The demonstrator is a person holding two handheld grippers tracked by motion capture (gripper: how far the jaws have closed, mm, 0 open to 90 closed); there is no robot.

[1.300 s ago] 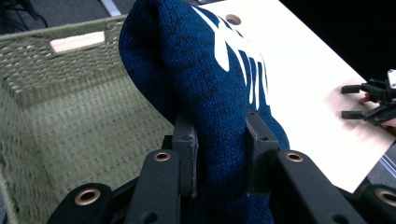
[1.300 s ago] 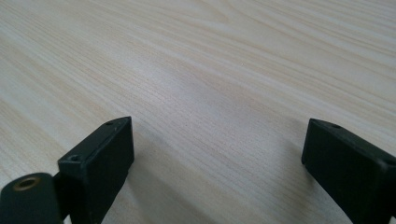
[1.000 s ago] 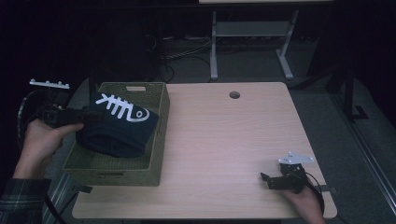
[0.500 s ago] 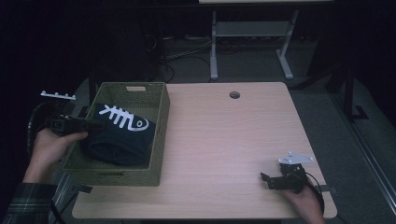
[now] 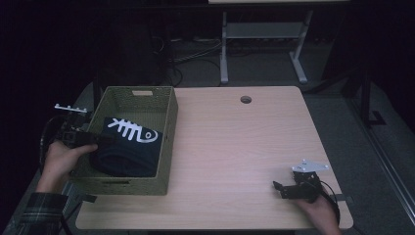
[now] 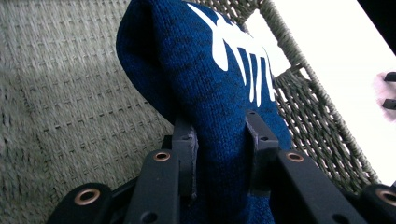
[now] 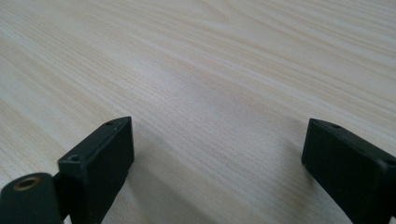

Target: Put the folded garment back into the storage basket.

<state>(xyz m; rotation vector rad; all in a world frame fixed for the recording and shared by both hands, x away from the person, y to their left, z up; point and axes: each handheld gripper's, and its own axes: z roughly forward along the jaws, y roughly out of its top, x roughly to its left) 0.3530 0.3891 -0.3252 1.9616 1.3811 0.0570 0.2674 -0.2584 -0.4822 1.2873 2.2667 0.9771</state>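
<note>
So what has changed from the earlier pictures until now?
The left gripper, shut on the blue garment, has lowered it from above the basket down inside it. The right gripper stayed open at the table's near right corner; the basket did not move.

The high view looked down and forward from above the person's side of the pale wooden table [image 5: 235, 147], far enough back to take in the whole top and the dark floor beyond. The left gripper view rode just behind its own black jaws — very near — and faced into the woven olive-green basket [image 6: 60, 93], pressed close to the folded navy knitted cloth with a white fishbone print [image 6: 210, 84]. Both views shared that basket [image 5: 164, 147] and cloth [image 5: 127, 147]. The right gripper view sat low over the table [image 7: 210, 70], facing along its grain — a patch the high view also held.
</note>
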